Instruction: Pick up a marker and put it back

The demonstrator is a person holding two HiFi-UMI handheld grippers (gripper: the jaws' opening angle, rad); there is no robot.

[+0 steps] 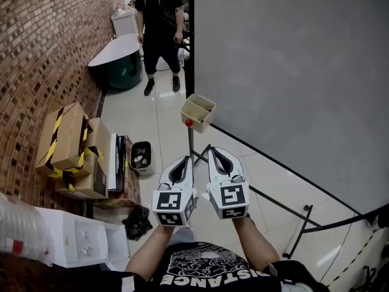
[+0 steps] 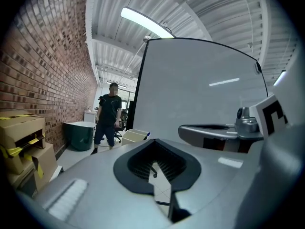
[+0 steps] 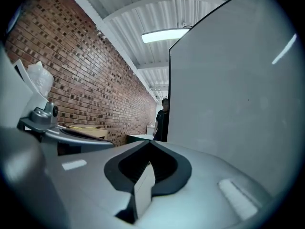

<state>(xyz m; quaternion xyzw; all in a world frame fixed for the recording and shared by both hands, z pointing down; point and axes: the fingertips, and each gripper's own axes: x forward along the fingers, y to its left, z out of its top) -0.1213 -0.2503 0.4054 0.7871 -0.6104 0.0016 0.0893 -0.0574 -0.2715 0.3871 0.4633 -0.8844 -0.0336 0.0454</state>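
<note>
A marker (image 2: 148, 134) shows only as a blue tip poking up from an open cream box (image 1: 196, 115); the box hangs at the left edge of a large grey whiteboard (image 1: 292, 72), with a red dot (image 1: 188, 123) on its lower front corner; what else lies inside it cannot be made out.

In the head view the box sits at 12 o'clock from the two grippers and apart from both; neither touches it or the marker. The left gripper (image 1: 184, 160) and the right gripper (image 1: 214, 152) are held side by side, close together, both pointing ahead toward the box; the left gripper's fingers (image 2: 143, 162) are together with nothing between them; the right gripper's fingers (image 3: 162, 168) are likewise pressed together and empty. The person's bare forearms enter at 6 o'clock.

The whiteboard fills the frame from 12 to 4 o'clock and stands on black legs (image 1: 285, 207) on a pale tiled floor (image 1: 167, 123). At 9 o'clock, cartons (image 1: 64, 142) bound with yellow-and-black tape are stacked against a brick wall (image 1: 42, 53); a small dark bin (image 1: 141, 156) stands just beside them. At 11 o'clock a dark tub (image 1: 118, 59) rests by the wall; near it, at 12 o'clock, a second person (image 1: 159, 23) in dark clothes stands on the floor, beyond the box.
</note>
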